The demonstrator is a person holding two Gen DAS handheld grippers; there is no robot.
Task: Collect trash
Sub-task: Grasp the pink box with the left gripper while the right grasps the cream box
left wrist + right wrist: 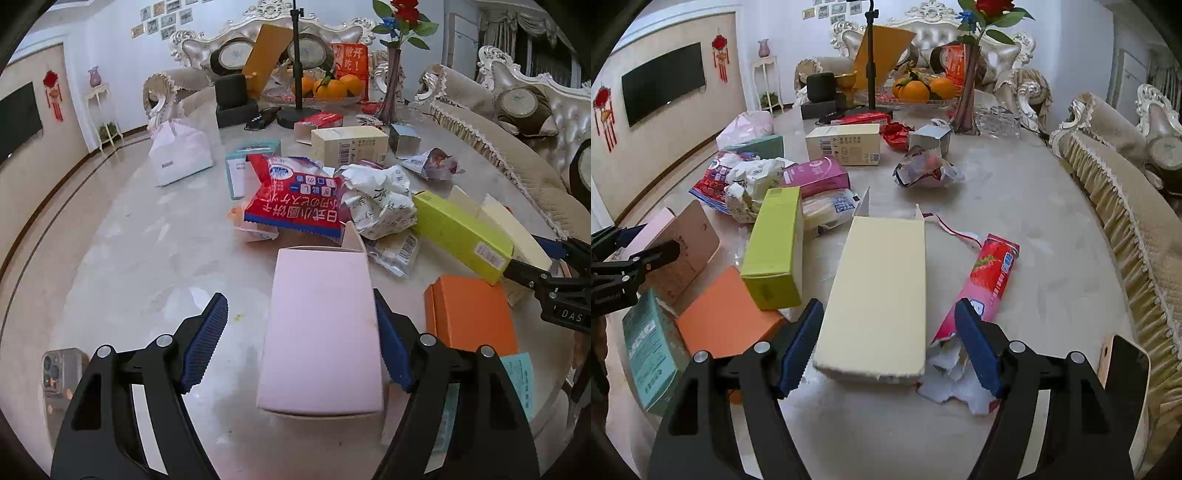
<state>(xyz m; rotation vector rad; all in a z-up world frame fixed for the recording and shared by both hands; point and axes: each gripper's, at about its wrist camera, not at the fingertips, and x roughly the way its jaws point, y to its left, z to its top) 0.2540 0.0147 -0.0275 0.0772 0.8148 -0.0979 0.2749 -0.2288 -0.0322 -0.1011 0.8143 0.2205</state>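
The step in hand appears to be the first grasp of 2 boxes, 1 per tool. The left gripper (299,339) stands with its jaws wide apart around the near end of a pink box (321,328) lying flat on the tabletop (147,258); the right-side pad sits against or just beside the box edge, while a clear gap remains on the other side, so nothing is held. The right gripper (890,343) is likewise wide open, straddling the near end of a cream box (879,295), with gaps on both sides and no grip taken. Other trash lies close by: a green box (775,247) and an orange box (727,317) between the 2 tools, a red snack bag (299,199) and crumpled paper (380,199) beyond the pink box, and a torn pink wrapper (990,280) just beside the cream box. No bin or bag for collection can be identified with certainty. The next move, in my judgement, calls for closing each pair of jaws squarely on its box; the light, hollow cartons may crush or slip under a hard squeeze.
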